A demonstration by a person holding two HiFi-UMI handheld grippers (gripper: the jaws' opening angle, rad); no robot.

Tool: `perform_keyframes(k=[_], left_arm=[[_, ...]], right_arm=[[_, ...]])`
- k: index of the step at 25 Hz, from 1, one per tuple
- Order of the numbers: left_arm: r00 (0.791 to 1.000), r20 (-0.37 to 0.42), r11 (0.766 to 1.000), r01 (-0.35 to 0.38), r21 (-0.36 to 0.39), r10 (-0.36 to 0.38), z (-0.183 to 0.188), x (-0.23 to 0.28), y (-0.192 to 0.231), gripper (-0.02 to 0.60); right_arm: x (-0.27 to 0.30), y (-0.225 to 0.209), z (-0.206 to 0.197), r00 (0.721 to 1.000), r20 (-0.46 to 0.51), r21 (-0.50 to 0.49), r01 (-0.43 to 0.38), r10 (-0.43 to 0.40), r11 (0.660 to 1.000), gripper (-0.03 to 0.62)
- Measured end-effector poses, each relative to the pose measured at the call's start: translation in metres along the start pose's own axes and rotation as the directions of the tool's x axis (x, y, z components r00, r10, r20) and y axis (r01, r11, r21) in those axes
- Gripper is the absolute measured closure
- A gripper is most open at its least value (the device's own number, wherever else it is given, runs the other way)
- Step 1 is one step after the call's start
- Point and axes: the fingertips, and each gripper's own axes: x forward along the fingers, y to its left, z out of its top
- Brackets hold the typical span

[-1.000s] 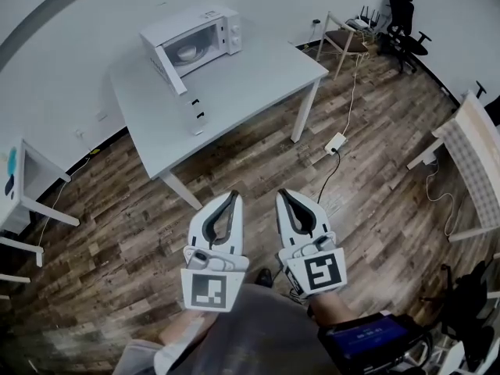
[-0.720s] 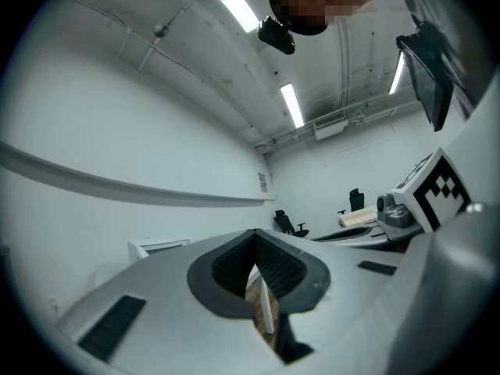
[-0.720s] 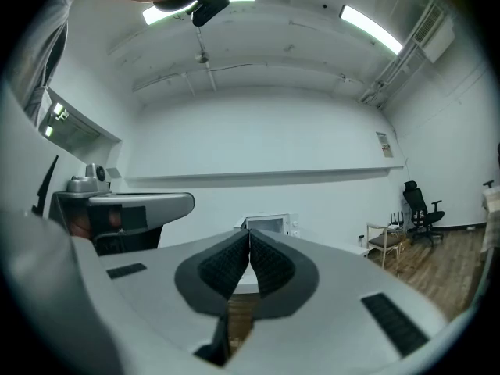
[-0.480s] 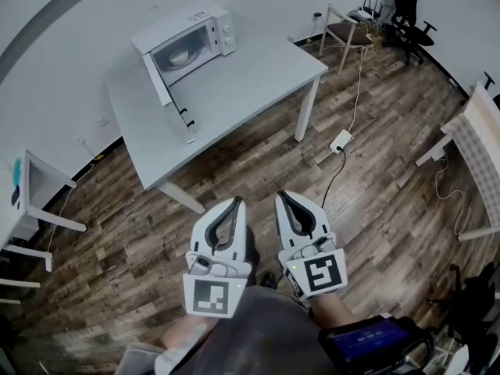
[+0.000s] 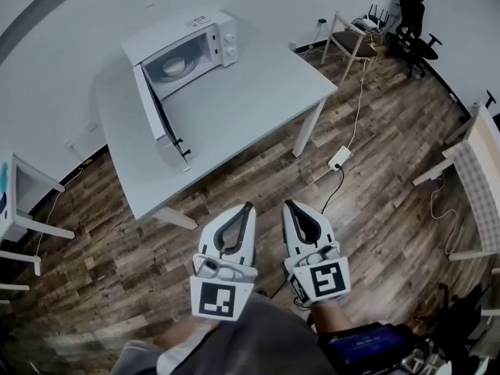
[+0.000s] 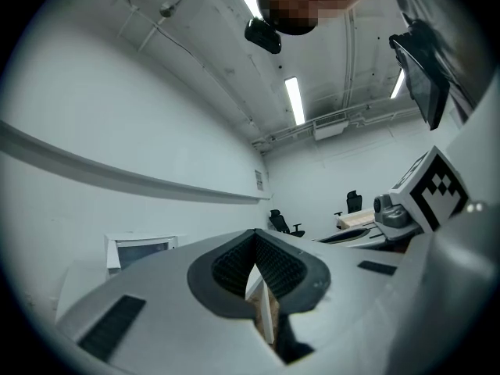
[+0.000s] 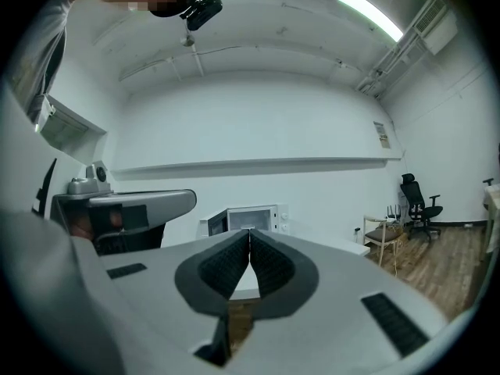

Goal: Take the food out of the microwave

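Head view: the bowl (image 5: 173, 65) sits inside the open microwave (image 5: 205, 23) on the table (image 5: 258, 84), well apart from the left gripper (image 5: 248, 207) and right gripper (image 5: 287, 205), both clenched, empty. It looks stiff, breakable, probably slippery; best pinched at its rim.

Left hand-held gripper (image 5: 248, 206) and right hand-held gripper (image 5: 287, 204) level, jaws closed, empty.

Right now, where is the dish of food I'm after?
Head view, upper left: the dish sits inside the microwave, whose door stands open, on the far left corner of the grey table.
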Motion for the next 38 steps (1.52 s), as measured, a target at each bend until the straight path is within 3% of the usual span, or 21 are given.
perform_keyframes(k=[11, 24, 32, 38], left_arm=[[0.999, 0.041, 0.999, 0.016, -0.033, -0.014, -0.003, 0.083, 0.085, 0.575], [0.998, 0.06, 0.999, 0.0, -0.044, 0.003, -0.01, 0.132, 0.123, 0.575], [0.994, -0.01, 0.994, -0.11, 0.001, 0.11, -0.03, 0.17, 0.15, 0.575], [0.966, -0.076, 0.968, -0.25, -0.02, 0.248, -0.045, 0.217, 0.185, 0.575]], right_arm=[[0.133, -0.017, 0.023, 0.999, -0.011, -0.043, -0.045, 0.045, 0.998, 0.586], [0.199, -0.034, 0.037, 0.997, -0.036, -0.115, -0.079, 0.075, 0.99, 0.585], [0.262, -0.044, 0.037, 0.972, -0.008, -0.123, -0.235, 0.236, 0.964, 0.586], [0.325, -0.062, 0.043, 0.927, 0.001, -0.145, -0.371, 0.375, 0.917, 0.585]])
